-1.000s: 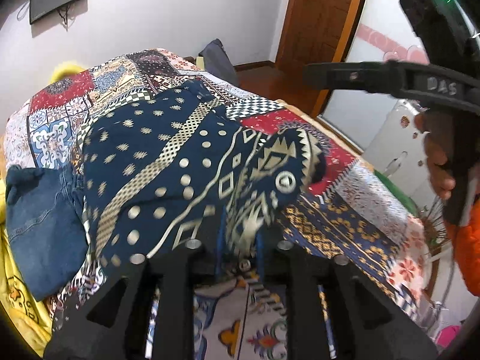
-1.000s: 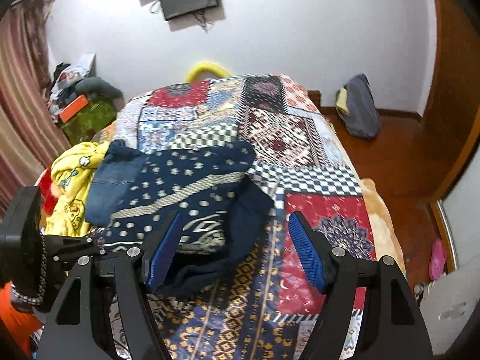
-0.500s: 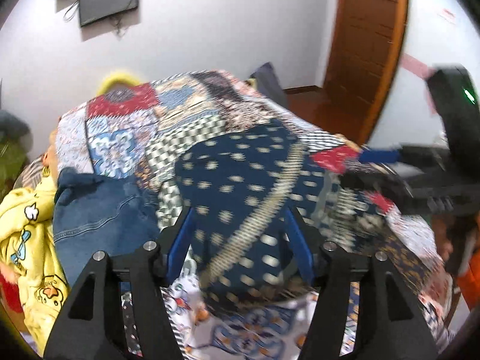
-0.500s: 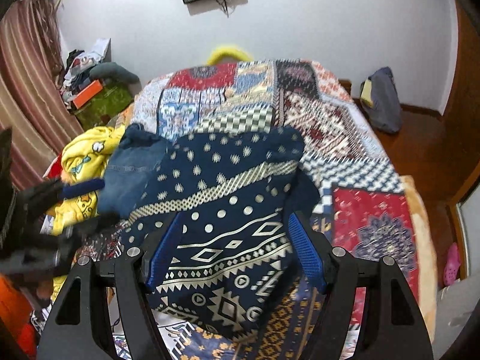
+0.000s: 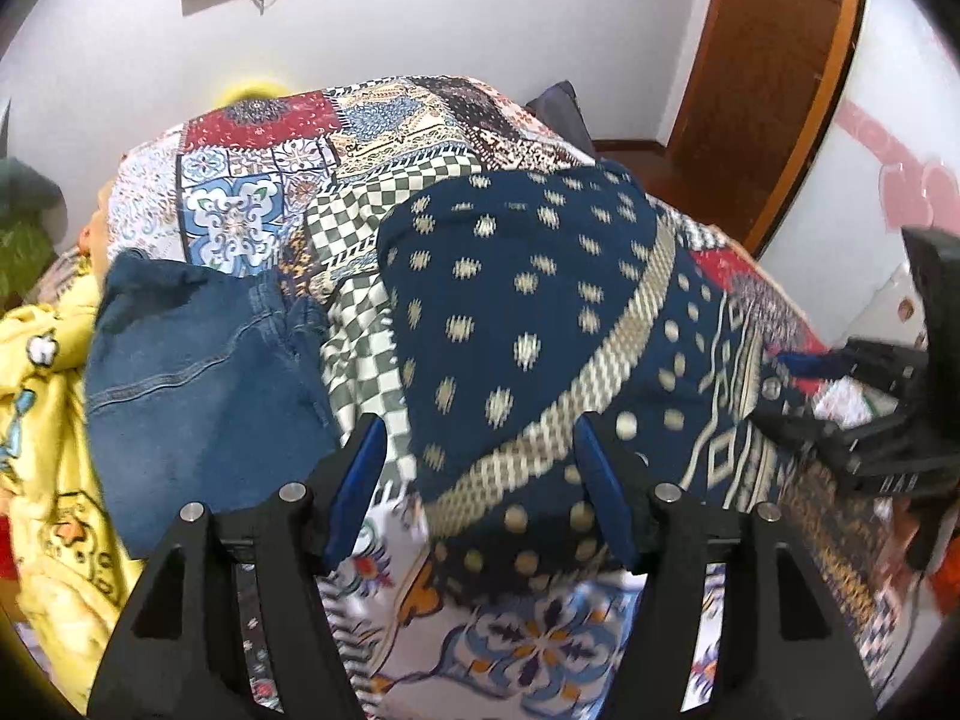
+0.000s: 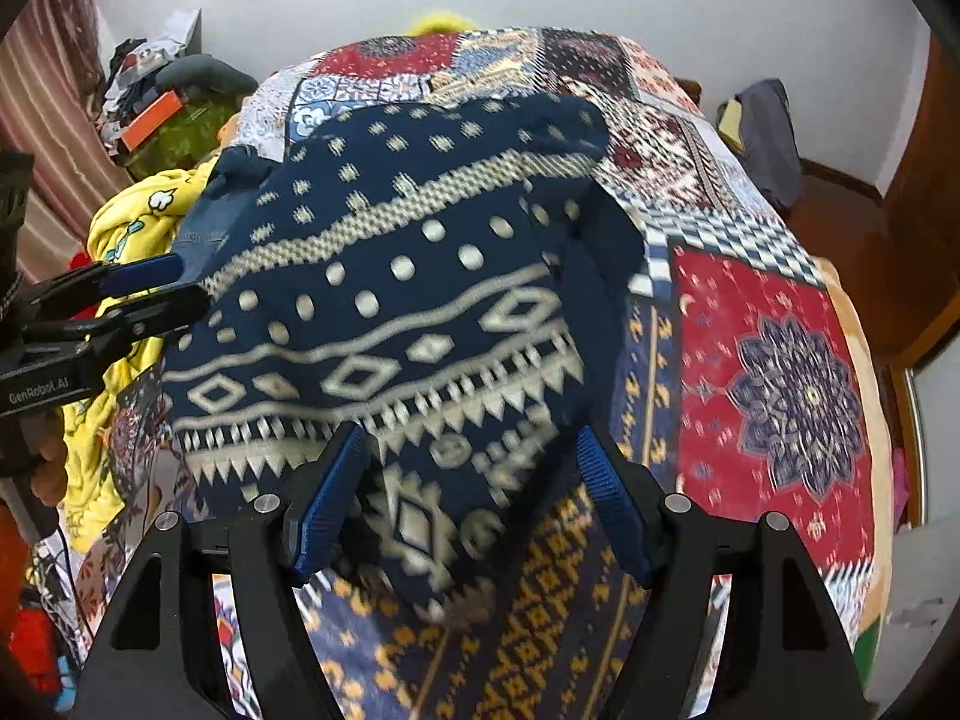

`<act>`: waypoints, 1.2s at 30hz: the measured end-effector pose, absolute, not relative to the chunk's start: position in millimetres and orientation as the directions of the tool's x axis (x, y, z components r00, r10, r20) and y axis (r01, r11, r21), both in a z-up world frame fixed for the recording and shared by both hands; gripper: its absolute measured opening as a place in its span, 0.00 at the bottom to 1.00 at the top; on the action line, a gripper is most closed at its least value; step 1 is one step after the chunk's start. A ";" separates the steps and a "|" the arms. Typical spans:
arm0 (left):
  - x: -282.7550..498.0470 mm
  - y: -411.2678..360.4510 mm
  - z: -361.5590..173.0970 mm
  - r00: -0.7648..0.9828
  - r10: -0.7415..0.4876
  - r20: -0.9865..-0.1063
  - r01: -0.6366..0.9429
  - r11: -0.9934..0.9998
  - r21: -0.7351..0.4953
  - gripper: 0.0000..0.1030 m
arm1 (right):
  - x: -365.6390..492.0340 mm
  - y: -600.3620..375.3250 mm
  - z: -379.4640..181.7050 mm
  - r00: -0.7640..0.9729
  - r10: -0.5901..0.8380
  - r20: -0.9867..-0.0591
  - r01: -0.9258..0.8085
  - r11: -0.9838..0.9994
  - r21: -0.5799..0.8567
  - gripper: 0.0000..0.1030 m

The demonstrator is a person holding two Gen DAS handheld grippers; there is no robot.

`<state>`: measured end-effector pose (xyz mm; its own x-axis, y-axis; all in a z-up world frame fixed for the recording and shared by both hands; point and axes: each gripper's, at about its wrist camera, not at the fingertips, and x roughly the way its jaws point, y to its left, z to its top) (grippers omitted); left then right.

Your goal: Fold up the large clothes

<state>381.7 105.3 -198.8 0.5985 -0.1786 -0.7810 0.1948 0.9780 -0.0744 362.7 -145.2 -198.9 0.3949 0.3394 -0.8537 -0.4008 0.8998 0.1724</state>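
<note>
Patterned garment (image 5: 540,324) lies on bed (image 5: 264,222), mid-bed. Jeans (image 5: 198,372) on bed just left of it, w/ blanket (image 5: 42,420) further left at bed edge. Door (image 5: 774,60) behind bed, far right; bag (image 6: 768,138) on floor btwn.

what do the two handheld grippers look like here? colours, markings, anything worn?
Both grippers are matte black, angular two-finger frames with silver round bolt heads and ribbed blue pads. The left gripper shows white "GenRobot.AI" lettering on its side in the right wrist view. The right gripper also carries white lettering, too blurred to read. Orange clothing shows at the frame edges by each hand.
</note>
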 end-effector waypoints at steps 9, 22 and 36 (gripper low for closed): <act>353.0 126.5 -190.7 0.623 -0.089 -0.777 0.160 0.987 0.016 0.62 | 355.3 -167.5 -192.8 0.411 0.319 -0.854 -0.389 0.909 0.152 0.67; 423.6 161.2 -219.1 0.455 -0.477 -0.752 0.083 0.864 -0.497 0.62 | 422.6 -174.0 -229.3 0.294 0.570 -0.767 -0.249 0.821 0.514 0.69; 477.0 179.0 -277.3 0.402 -0.716 -0.570 -0.048 0.606 -0.794 0.89 | 477.7 -160.2 -269.5 0.209 0.716 -0.666 -0.178 0.698 0.694 0.83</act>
<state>477.0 179.0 -277.3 0.4019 -0.7164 -0.5703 -0.0476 0.6056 -0.7943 477.7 -160.2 -269.5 0.2093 0.7161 -0.6659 -0.1784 0.6975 0.6940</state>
